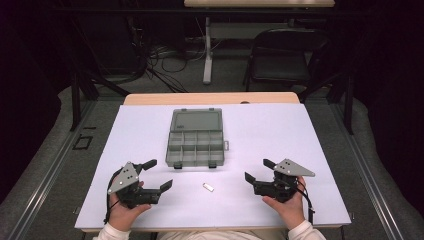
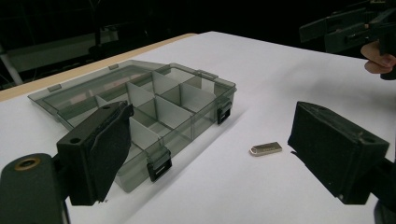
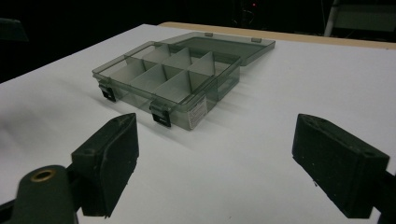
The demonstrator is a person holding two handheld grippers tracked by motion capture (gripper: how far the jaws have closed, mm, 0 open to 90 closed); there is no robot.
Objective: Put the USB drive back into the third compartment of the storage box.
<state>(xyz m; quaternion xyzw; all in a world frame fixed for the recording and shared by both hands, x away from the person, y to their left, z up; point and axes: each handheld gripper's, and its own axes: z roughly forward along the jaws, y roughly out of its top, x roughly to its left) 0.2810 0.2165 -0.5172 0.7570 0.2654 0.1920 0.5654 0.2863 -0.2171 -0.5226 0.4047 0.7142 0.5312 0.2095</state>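
Note:
A smoky grey compartment box [image 1: 195,138] lies open in the middle of the white table cover, lid folded back, its divided cells empty. The same box [image 2: 140,109] [image 3: 180,77] appears in both gripper views. A small silver USB stick [image 1: 208,187] [image 2: 265,149] lies flat in front of the box. My left gripper [image 1: 158,174] [image 2: 210,154] rests at the near left, open, nothing between its jaws. The right gripper [image 1: 256,170] [image 3: 215,163] sits at the near right, open and empty; this right gripper [image 2: 345,28] also shows at the top right of the left gripper view.
The white cover [image 1: 300,130] spreads over a wooden table [image 1: 150,98]. A black folding chair [image 1: 282,55] and a white table leg [image 1: 207,50] stand beyond the far edge, among cables on the floor.

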